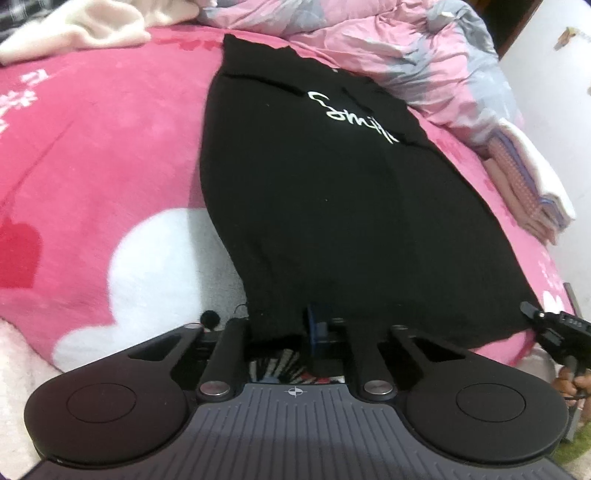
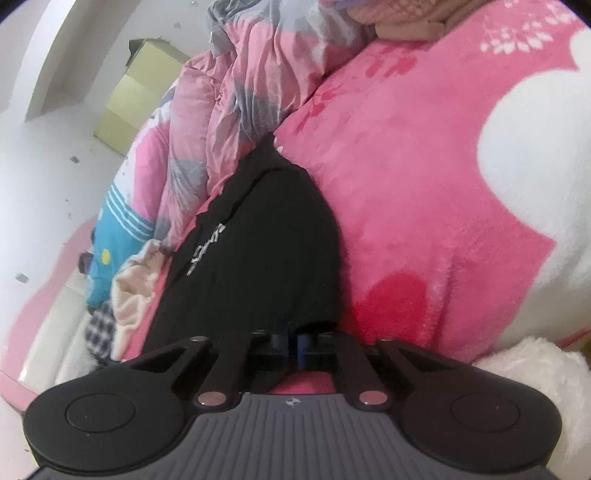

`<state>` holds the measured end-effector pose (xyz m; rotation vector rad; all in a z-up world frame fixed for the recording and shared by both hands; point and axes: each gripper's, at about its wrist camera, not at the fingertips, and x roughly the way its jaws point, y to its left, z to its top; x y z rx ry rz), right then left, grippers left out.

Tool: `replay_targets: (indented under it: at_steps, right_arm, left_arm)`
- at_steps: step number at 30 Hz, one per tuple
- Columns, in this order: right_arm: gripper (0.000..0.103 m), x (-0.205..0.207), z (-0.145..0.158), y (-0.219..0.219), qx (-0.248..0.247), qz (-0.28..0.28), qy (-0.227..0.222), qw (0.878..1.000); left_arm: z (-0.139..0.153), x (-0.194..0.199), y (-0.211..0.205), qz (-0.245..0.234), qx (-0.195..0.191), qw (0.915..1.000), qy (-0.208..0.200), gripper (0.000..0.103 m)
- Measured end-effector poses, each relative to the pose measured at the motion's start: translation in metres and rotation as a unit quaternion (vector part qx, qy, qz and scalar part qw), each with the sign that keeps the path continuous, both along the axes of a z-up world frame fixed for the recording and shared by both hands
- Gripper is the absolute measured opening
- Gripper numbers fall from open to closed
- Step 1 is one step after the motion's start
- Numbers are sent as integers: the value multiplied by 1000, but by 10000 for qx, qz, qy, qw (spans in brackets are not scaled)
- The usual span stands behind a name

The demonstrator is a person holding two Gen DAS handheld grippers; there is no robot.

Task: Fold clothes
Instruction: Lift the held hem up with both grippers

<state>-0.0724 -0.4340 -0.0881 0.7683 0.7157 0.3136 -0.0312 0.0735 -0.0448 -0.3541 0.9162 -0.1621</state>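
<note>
A black garment [image 1: 332, 203] with white script lettering lies flat and lengthwise on a pink plush blanket [image 1: 110, 147]. At its near hem, towards the left corner, my left gripper [image 1: 314, 328] is shut, with the fabric draped over its blue pads. My right gripper [image 1: 528, 310] sits at the hem's right corner, a person's hand [image 1: 569, 384] behind it. In the right wrist view the black garment [image 2: 266, 240] stretches away from my right gripper [image 2: 293, 341], whose blue pads are pinched together on the cloth's edge.
A crumpled pink and grey quilt [image 1: 388, 48] is heaped along the far side. A stack of folded clothes [image 1: 532, 177] lies at the right, a cream cloth [image 1: 85, 29] at the far left. Loose clothes [image 2: 122, 240] lie by the white wall [image 2: 37, 184].
</note>
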Motion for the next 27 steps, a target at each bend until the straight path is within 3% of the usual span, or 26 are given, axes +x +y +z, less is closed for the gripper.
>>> replay_targets:
  at_steps: [11, 19, 27]
  right_arm:
    - [2, 2, 27, 26, -1198, 130, -248, 9924]
    - [2, 3, 23, 27, -1220, 137, -94, 9924]
    - [4, 7, 16, 16, -795, 153, 117, 9966]
  left_arm:
    - [8, -4, -30, -260, 1155, 9928, -196, 3]
    - [7, -6, -40, -294, 1485, 9882, -237, 4]
    - [8, -4, -47, -292, 1638, 9859, -162, 5]
